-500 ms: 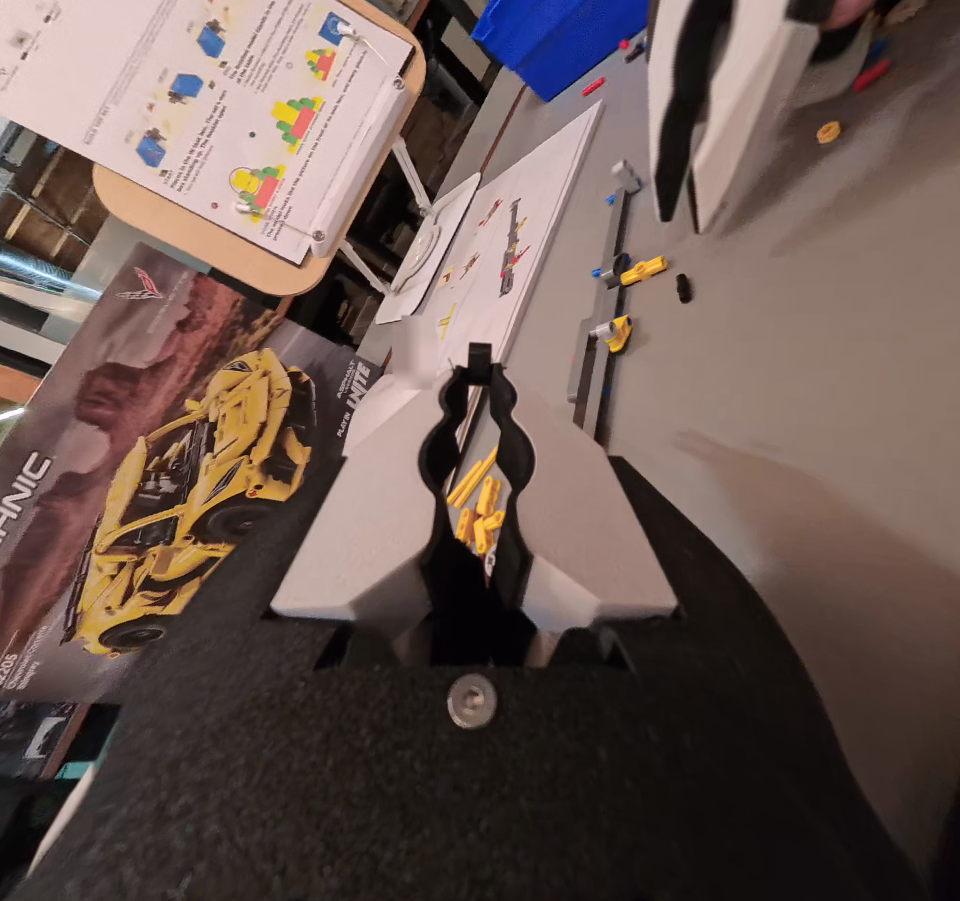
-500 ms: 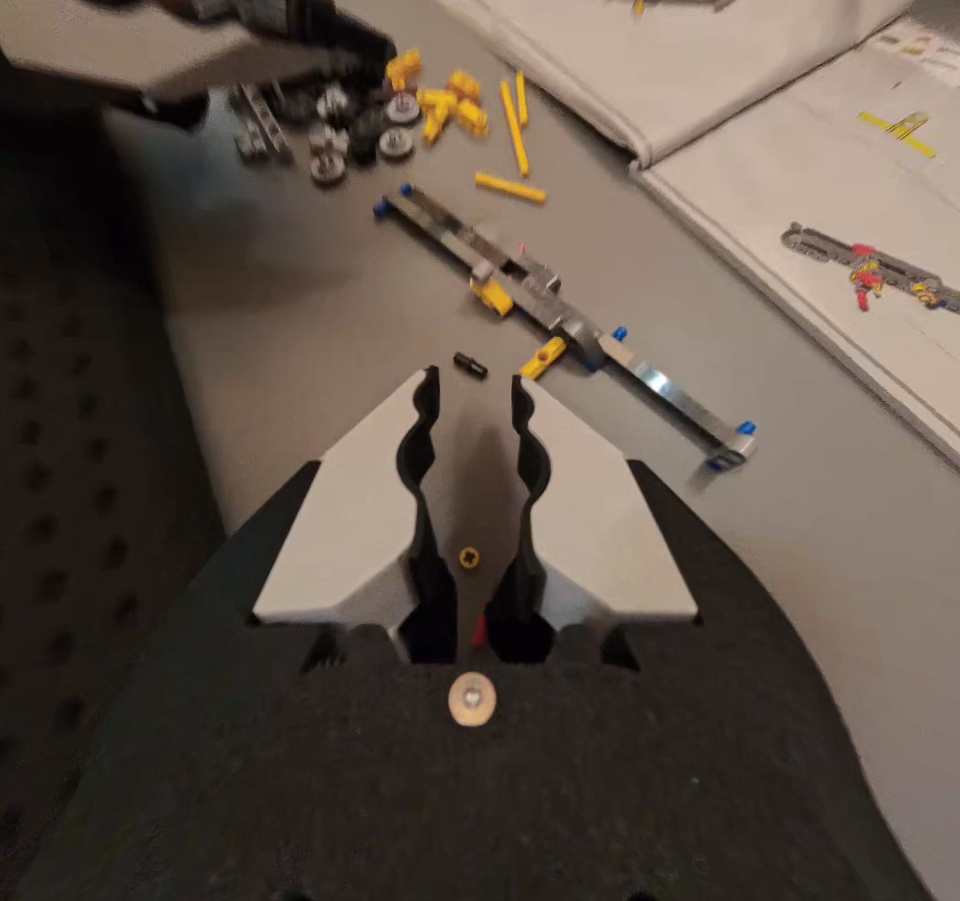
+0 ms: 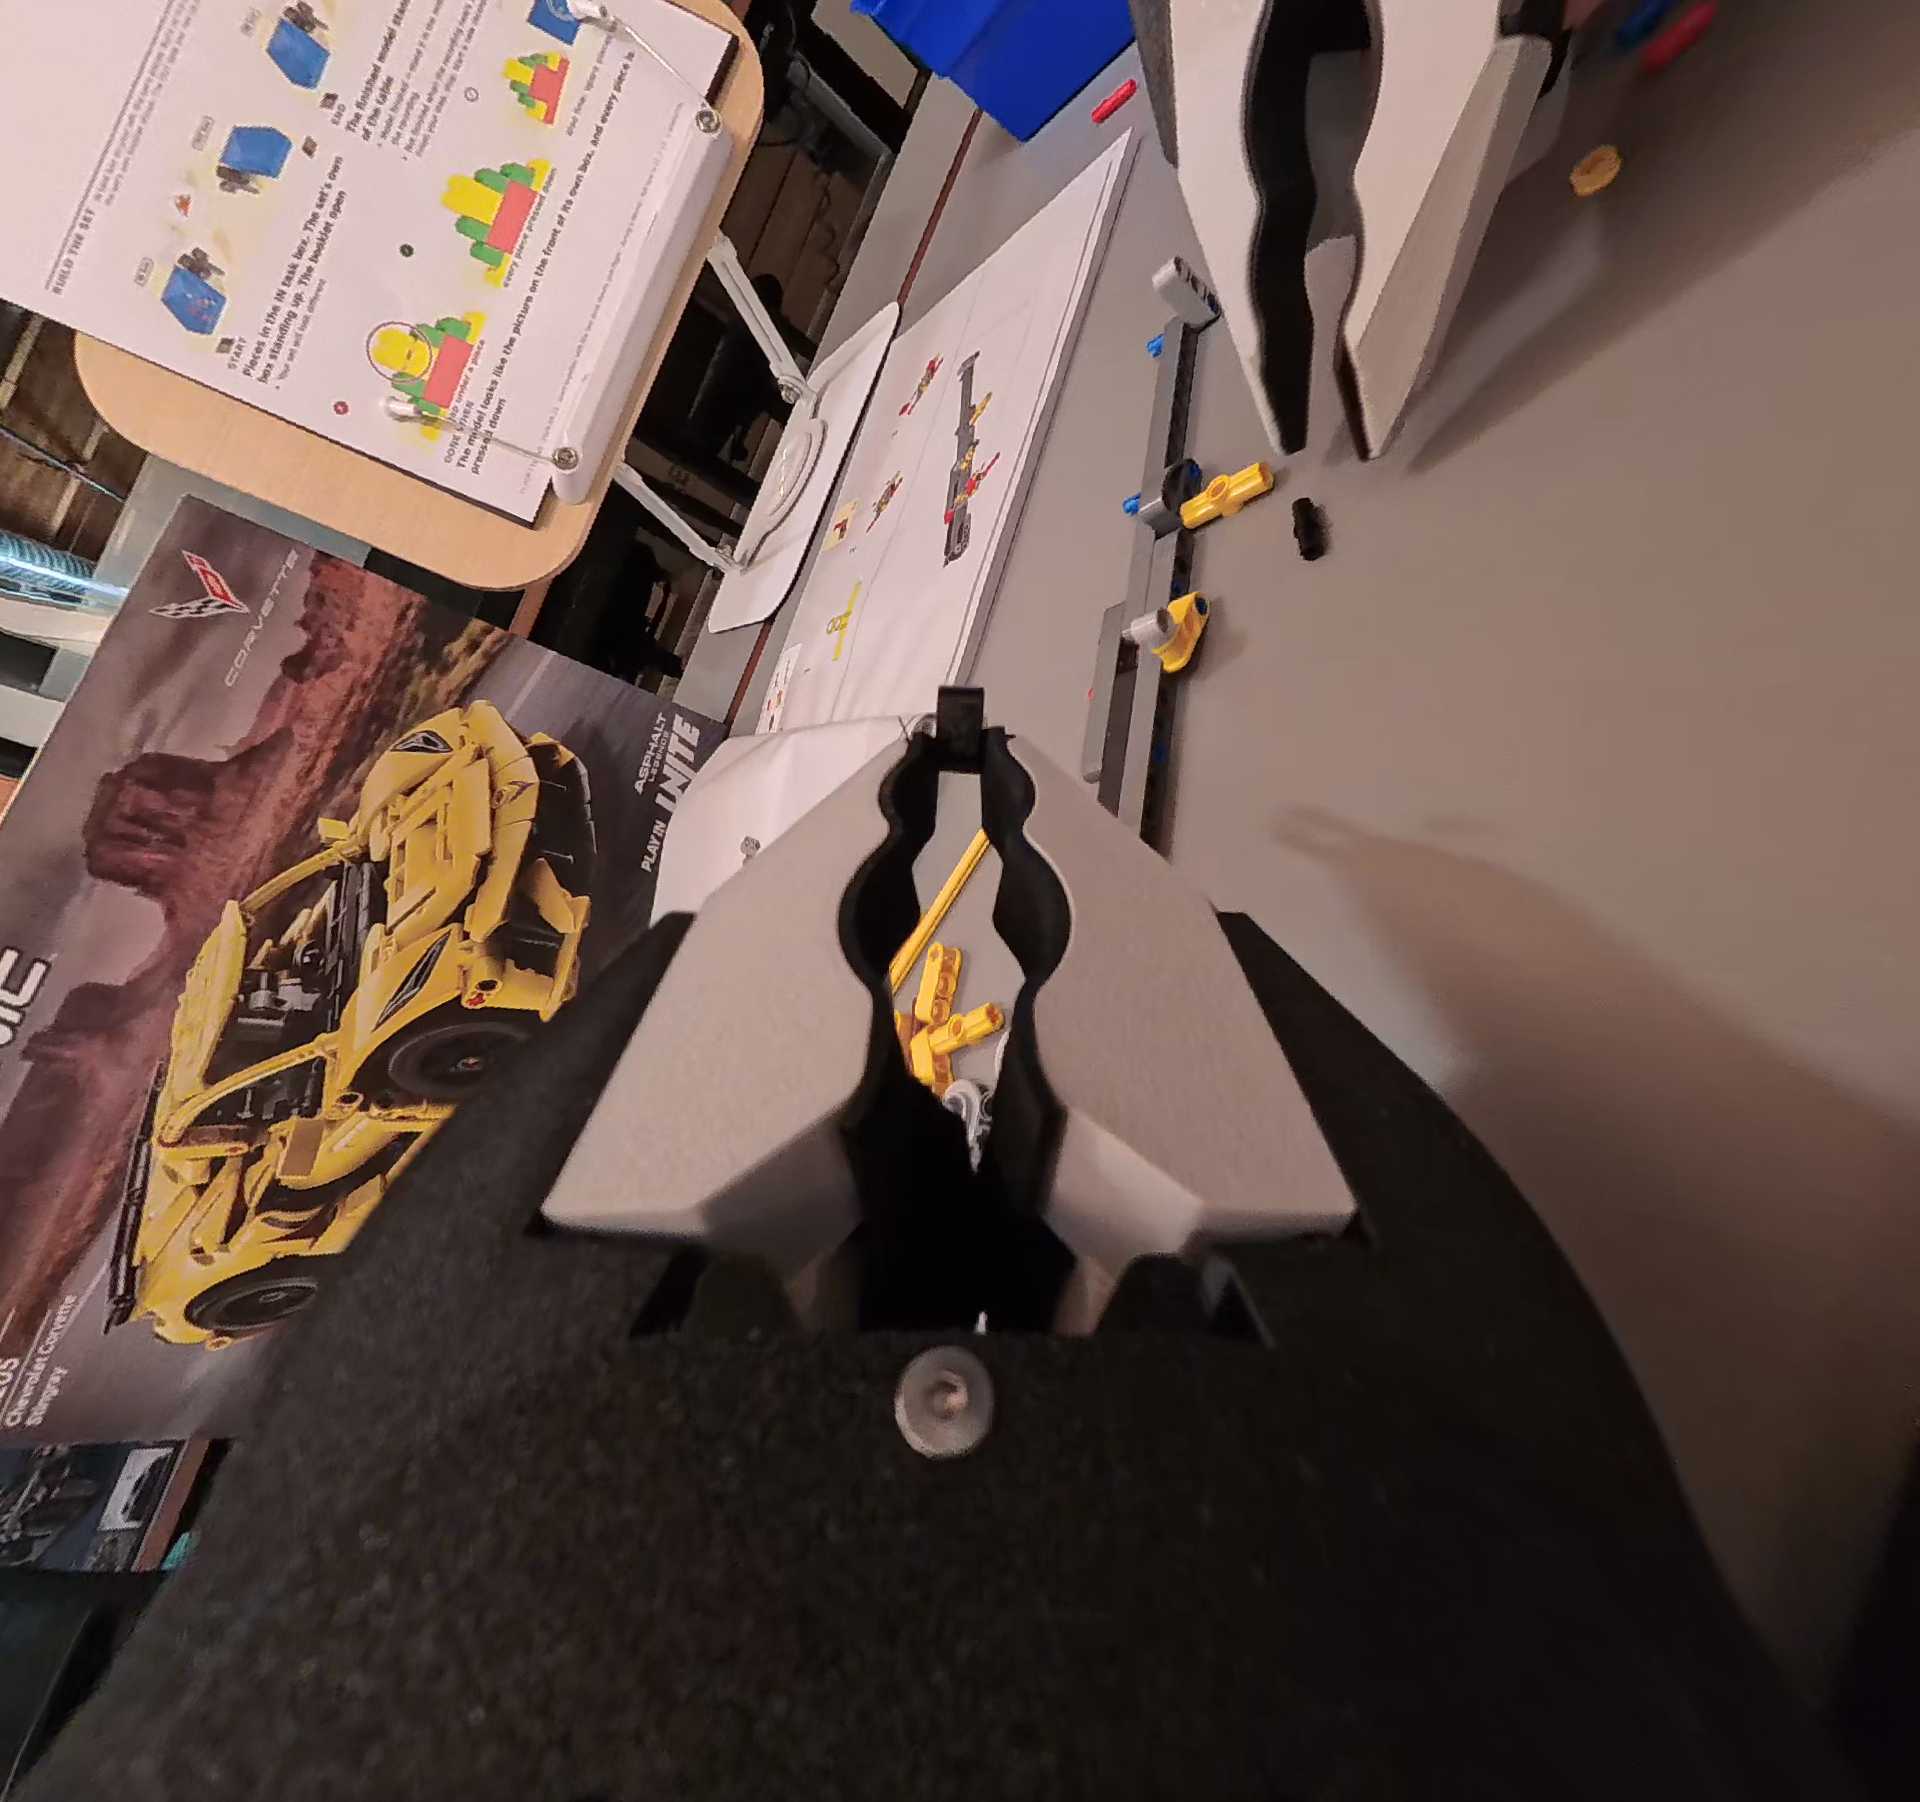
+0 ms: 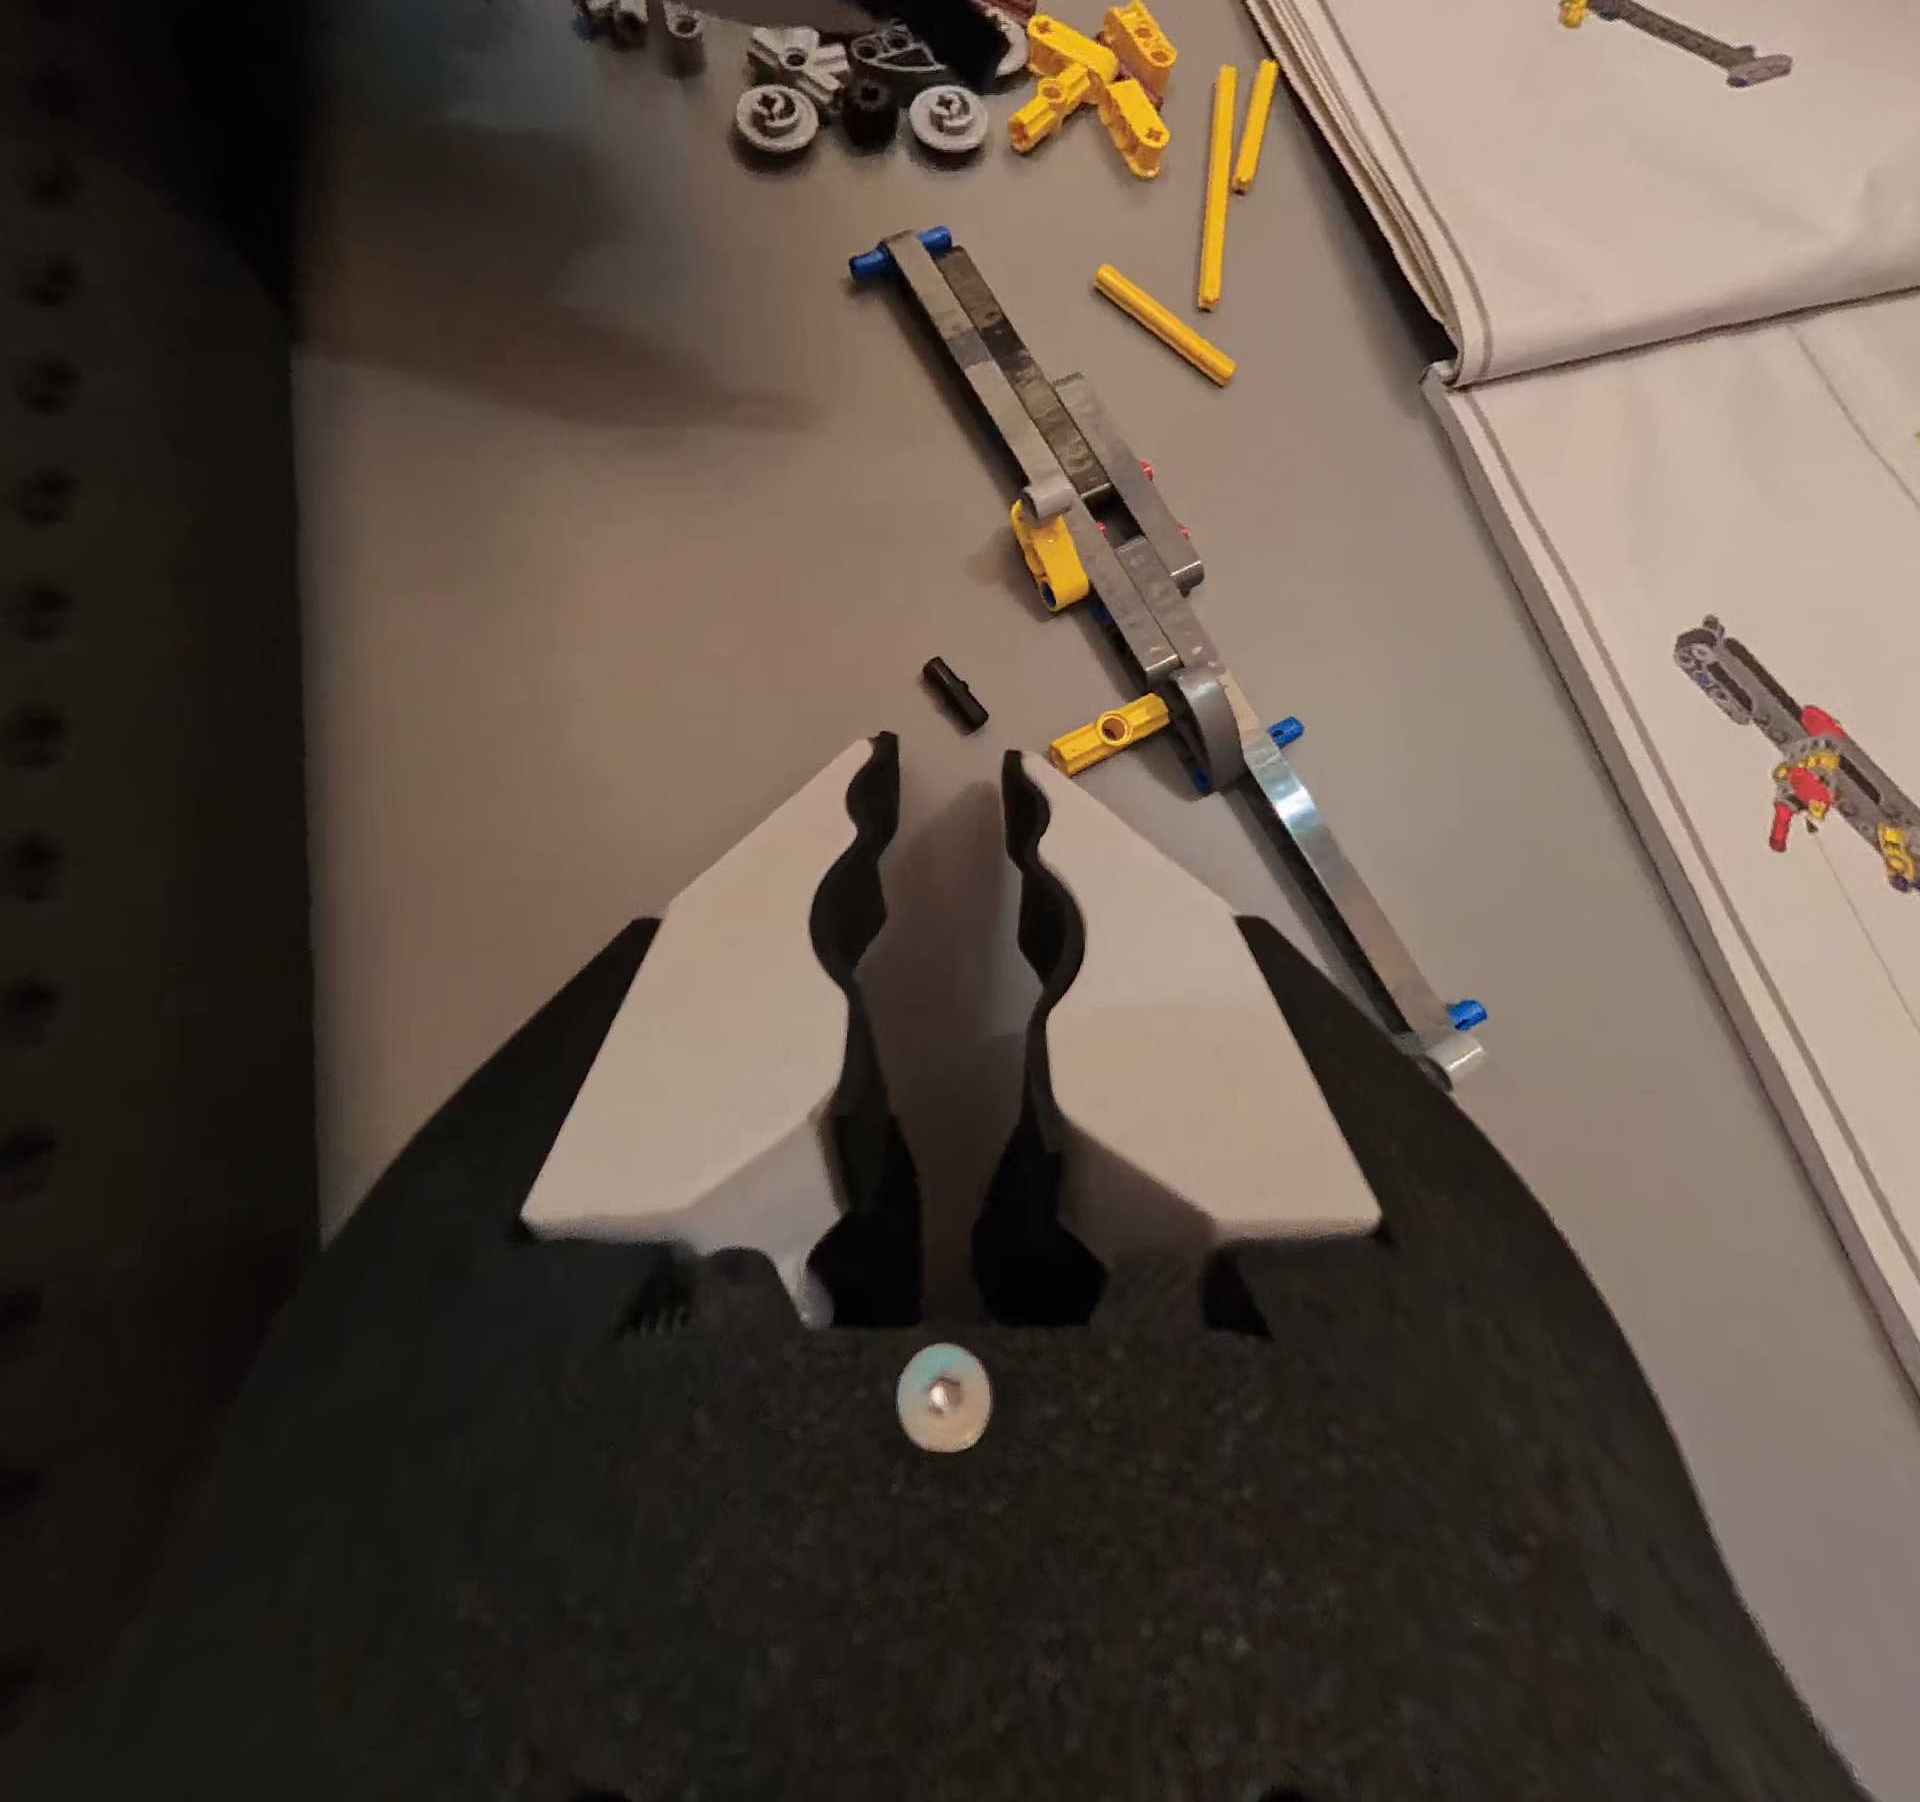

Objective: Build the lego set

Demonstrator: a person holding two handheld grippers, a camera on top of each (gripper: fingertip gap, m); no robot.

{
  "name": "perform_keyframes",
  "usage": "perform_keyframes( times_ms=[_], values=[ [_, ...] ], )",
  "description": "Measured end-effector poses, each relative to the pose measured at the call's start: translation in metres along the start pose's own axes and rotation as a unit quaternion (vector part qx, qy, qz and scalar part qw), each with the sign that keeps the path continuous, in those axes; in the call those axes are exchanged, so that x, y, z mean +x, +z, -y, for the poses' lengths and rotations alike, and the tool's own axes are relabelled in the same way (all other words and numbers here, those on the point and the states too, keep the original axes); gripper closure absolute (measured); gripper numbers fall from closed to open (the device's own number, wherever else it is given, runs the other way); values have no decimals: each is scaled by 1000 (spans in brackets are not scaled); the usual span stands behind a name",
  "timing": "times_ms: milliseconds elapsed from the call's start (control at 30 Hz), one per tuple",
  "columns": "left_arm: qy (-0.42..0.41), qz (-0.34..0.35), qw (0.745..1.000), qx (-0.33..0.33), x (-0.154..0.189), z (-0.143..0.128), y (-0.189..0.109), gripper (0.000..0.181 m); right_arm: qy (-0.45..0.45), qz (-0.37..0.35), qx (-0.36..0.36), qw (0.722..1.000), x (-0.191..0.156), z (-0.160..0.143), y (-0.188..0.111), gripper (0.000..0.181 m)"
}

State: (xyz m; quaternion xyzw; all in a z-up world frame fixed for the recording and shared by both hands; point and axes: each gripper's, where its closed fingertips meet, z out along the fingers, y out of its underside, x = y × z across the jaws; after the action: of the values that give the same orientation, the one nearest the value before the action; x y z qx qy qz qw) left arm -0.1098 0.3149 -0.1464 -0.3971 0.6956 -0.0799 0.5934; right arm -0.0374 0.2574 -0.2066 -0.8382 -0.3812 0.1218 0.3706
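The left gripper was clamped on a small black piece at its very tips, held above the pile of loose yellow connectors that showed through the gap behind them. The right gripper hung over the grey table with its jaws apart and nothing between them. Just ahead of its tips lay a loose black pin, and to the right of that a yellow connector touching the half-built grey beam assembly, which ran away diagonally. Farther off lay yellow axles and grey gears; the open instruction booklet lay to the right. The step in hand looked like pin-fitting on the beam. The next move likely called for the right jaws to drop squarely over the pin and close along its length.
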Motion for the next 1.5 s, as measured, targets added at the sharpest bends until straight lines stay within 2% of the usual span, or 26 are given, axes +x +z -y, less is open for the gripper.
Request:
perform_keyframes(
  times_ms=[233, 467, 600, 733, 800, 900, 1000, 1100, 1300, 1500],
  values=[
    [0, -6, 1000, 0, 1, -1, 1, 175, -46, 38, -6, 998, 5, -5, 4, 164],
    [-7, -9, 1000, -2, 0, -4, 2, 175, -66, 69, 1, 995, 3, 5, 14, 167],
    [-15, -10, 1000, -4, -1, -6, 2, 174, -84, 62, -5, 994, 4, 6, 16, 177],
    [-24, -10, 1000, -2, -3, -7, 2, 175, -109, 55, -43, 992, 4, 7, 13, 178],
    [-25, -6, 1000, -2, -5, -8, 1, 174, -129, 54, -99, 985, 11, 8, -2, 178],
    [-23, -2, 1000, -1, -6, -8, 0, 174, -103, 62, -260, 958, 37, -12, -46, 178],
    [-17, 5, 1000, 1, -8, -7, -1, 174, -49, 54, -424, 902, 70, -48, -92, 178],
    [-16, 7, 1000, 1, -8, -8, -2, 175, -39, 79, -527, 845, 80, -72, -112, 177],
    [-12, 7, 1000, -4, -9, -10, -2, 175, -20, 114, -602, 790, 87, -98, -111, 177],
    [-5, 2, 1000, -5, -5, -9, -1, 175, 3, 122, -643, 756, 87, -110, -113, 178]
  ],
)
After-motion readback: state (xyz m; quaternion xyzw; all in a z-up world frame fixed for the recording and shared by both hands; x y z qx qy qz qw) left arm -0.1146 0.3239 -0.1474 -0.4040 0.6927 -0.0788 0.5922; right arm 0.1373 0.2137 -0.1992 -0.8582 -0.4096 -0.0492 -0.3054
